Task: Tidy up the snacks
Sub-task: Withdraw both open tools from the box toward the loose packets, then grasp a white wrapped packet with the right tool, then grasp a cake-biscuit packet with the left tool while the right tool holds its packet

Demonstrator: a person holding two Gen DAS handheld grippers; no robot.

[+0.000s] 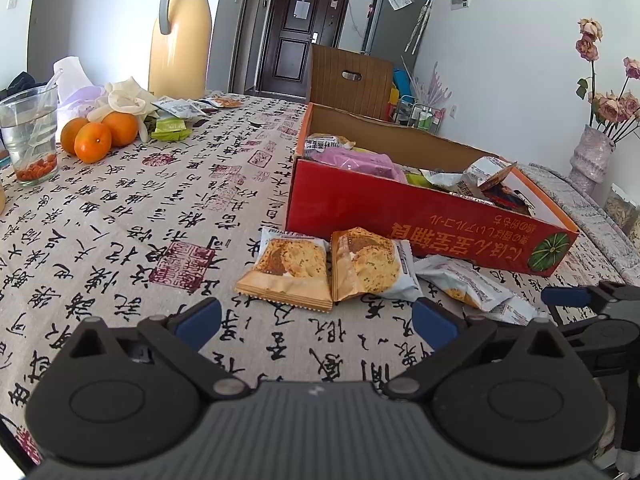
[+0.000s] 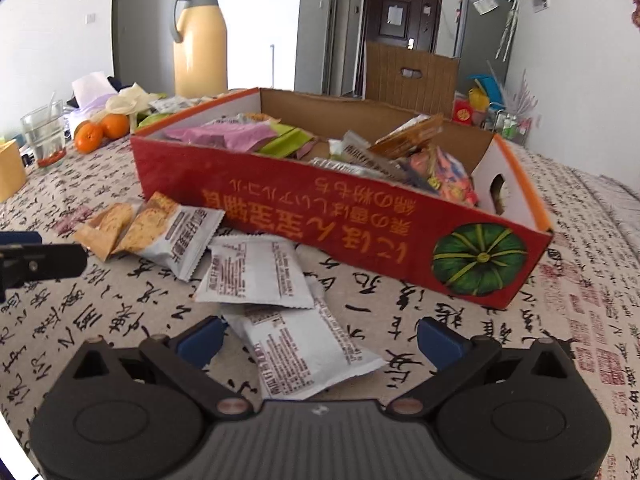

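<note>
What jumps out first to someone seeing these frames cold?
The long red cardboard box printed with a green pumpkin, mid-table and heaped with mixed snack packets. Then the loose cracker packets scattered on the calligraphy-print tablecloth just in front of the box, with the open left gripper and right gripper poised over them. At the far left stand a tall yellow thermos jug and three oranges.
</note>
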